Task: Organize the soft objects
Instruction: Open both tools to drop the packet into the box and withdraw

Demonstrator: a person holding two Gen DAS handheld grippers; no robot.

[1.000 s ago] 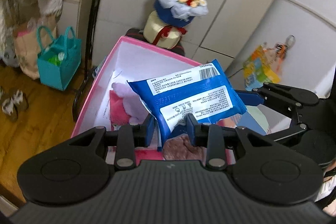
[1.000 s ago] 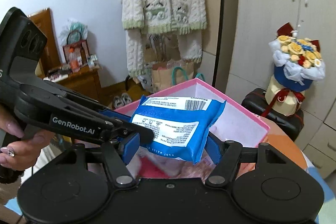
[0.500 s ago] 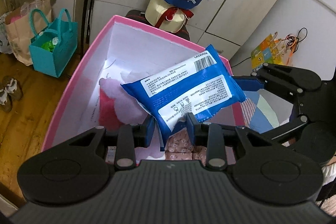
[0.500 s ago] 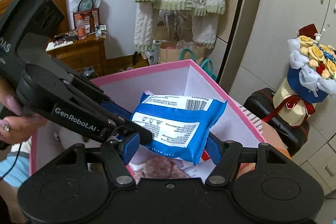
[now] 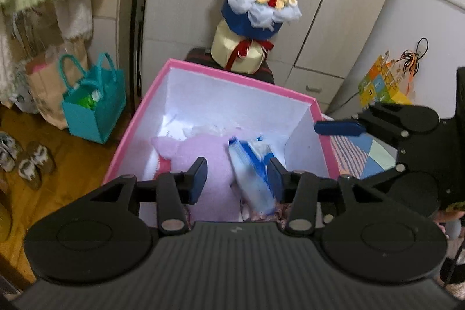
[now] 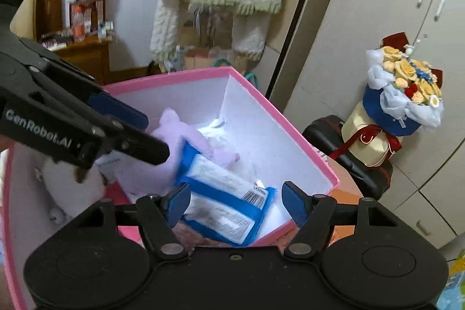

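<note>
A blue-and-white soft pack [image 5: 250, 170] lies loose in the pink box [image 5: 238, 79], leaning against a pale pink plush toy [image 5: 203, 153]. My left gripper [image 5: 237, 175] hovers over the box with its jaws opening; the pack sits lower down between them and the pads do not press it. In the right wrist view the pack [image 6: 223, 202] rests label up on the box floor, under my right gripper [image 6: 237, 201], which is open and clear of it. The left gripper's fingers [image 6: 145, 147] reach in over the plush [image 6: 186, 135].
A white plush [image 6: 66, 188] also lies in the box [image 6: 174, 77]. Behind it a flower bouquet [image 5: 255, 19] stands on a dark suitcase [image 6: 348, 164] by the wardrobe. A teal bag [image 5: 93, 106] and shoes [image 5: 29, 161] are on the wooden floor to the left.
The blue pack has left the left gripper and dropped into the pink box. The left jaws have spread apart. Both grippers have sunk slightly toward the box.
</note>
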